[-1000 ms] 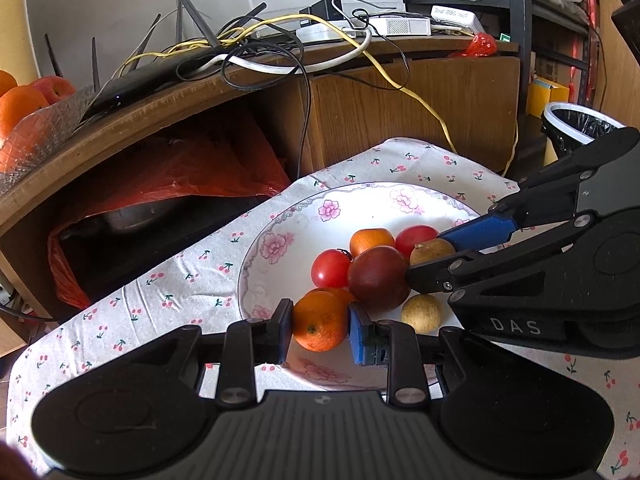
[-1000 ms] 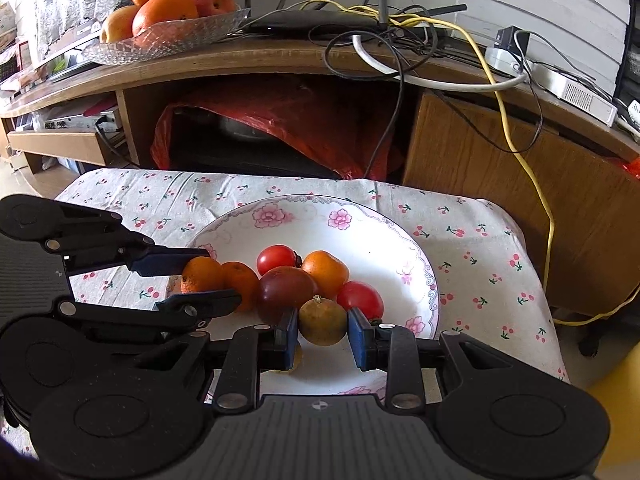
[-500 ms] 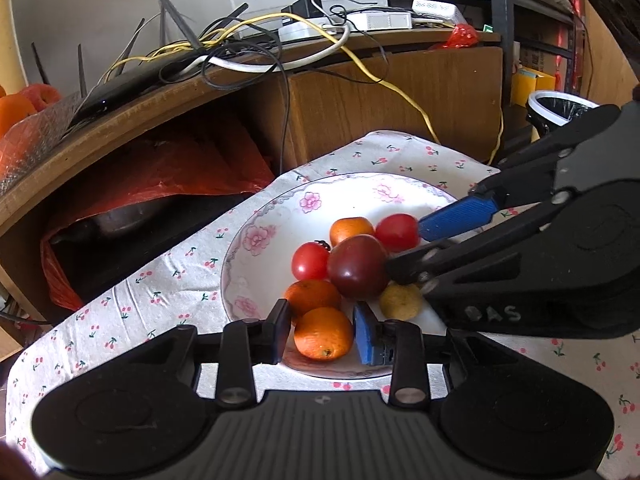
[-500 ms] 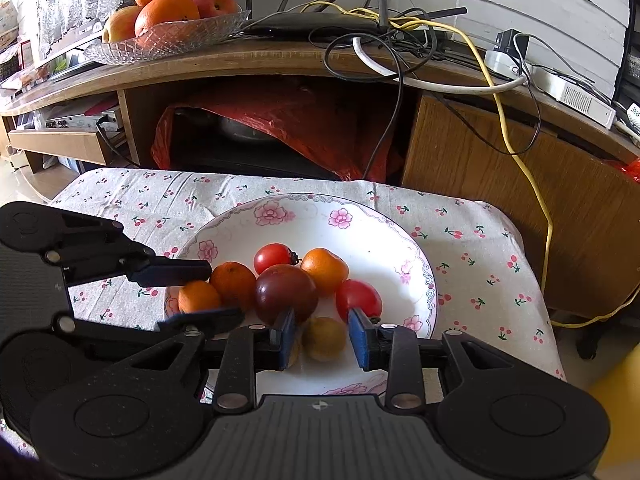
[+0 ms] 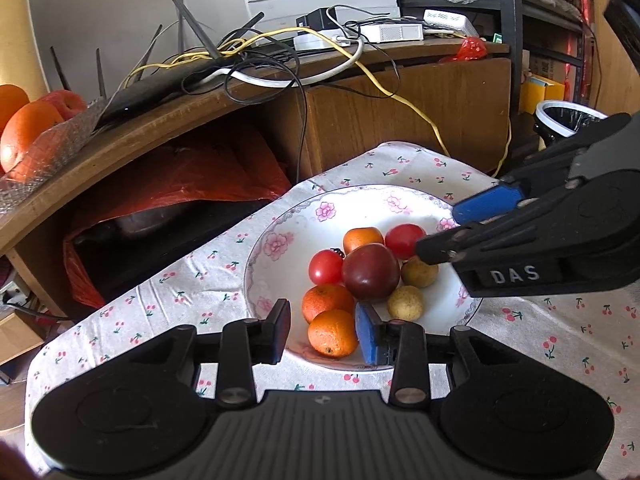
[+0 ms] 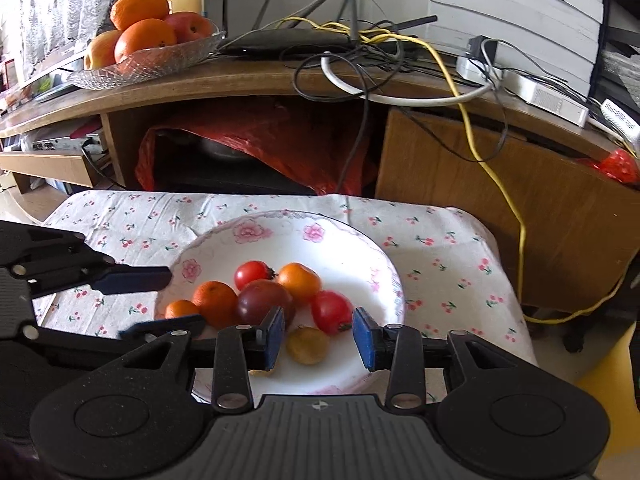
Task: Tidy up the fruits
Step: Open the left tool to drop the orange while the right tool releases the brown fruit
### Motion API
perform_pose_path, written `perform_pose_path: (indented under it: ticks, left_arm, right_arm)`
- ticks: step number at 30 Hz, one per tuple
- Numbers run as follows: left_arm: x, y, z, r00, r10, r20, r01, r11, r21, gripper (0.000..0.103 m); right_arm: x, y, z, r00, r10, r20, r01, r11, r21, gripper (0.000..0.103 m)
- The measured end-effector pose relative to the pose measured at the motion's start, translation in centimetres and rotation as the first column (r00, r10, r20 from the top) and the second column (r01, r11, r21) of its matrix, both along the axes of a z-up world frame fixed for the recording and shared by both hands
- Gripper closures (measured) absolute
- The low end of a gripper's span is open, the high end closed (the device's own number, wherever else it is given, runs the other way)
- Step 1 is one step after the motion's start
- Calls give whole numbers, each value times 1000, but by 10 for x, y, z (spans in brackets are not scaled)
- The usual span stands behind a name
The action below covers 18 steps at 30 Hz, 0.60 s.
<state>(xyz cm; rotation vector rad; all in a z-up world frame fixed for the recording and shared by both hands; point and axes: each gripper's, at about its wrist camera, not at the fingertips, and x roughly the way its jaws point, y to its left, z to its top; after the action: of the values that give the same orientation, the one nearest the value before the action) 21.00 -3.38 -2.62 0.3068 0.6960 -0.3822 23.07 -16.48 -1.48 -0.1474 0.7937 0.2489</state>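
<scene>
A white floral plate (image 5: 280,240) (image 6: 360,248) on a cherry-print cloth holds several fruits: small oranges, red tomatoes, a dark purple tomato (image 5: 371,271) (image 6: 262,300) and yellowish fruits. My left gripper (image 5: 323,330) is open around a small orange (image 5: 332,332) that lies on the plate; the pads do not touch it. My right gripper (image 6: 319,338) is open around a yellowish fruit (image 6: 307,345) lying on the plate. The right gripper also shows in the left wrist view (image 5: 452,232), and the left gripper in the right wrist view (image 6: 160,300).
A wooden shelf (image 6: 248,84) behind the table carries a glass bowl of oranges and apples (image 6: 148,40), a router and tangled cables (image 6: 360,44). A red bag (image 6: 260,136) fills the shelf opening. A black-lined bin (image 5: 568,118) stands at the right.
Both grippers lowered their fruit onto the plate, opened and drew back. The orange and the yellowish fruit now rest on the plate between the open pads.
</scene>
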Motion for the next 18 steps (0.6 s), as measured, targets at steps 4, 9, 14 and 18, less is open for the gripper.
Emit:
perform_pose_path:
  ticks: [4, 9, 14, 18]
  left_arm:
    - [-7, 1, 2, 1000, 17, -8, -16, 1000, 10, 58]
    - [-18, 4, 8, 999, 37, -18, -37, 999, 0, 57]
    - [-30, 5, 16, 999, 48, -9, -48, 999, -15, 51]
    - [-40, 9, 22, 998, 66, -7, -66, 997, -34, 47]
  right_arm:
    - [-7, -4, 0, 1000, -13, -15, 12, 1000, -16, 71]
    - [-20, -7, 3, 999, -29, -24, 28, 999, -29, 71]
    - [-38, -4, 11, 1000, -28, -13, 27, 999, -38, 71]
    - [-51, -2, 16, 1000, -25, -7, 25, 999, -38, 71]
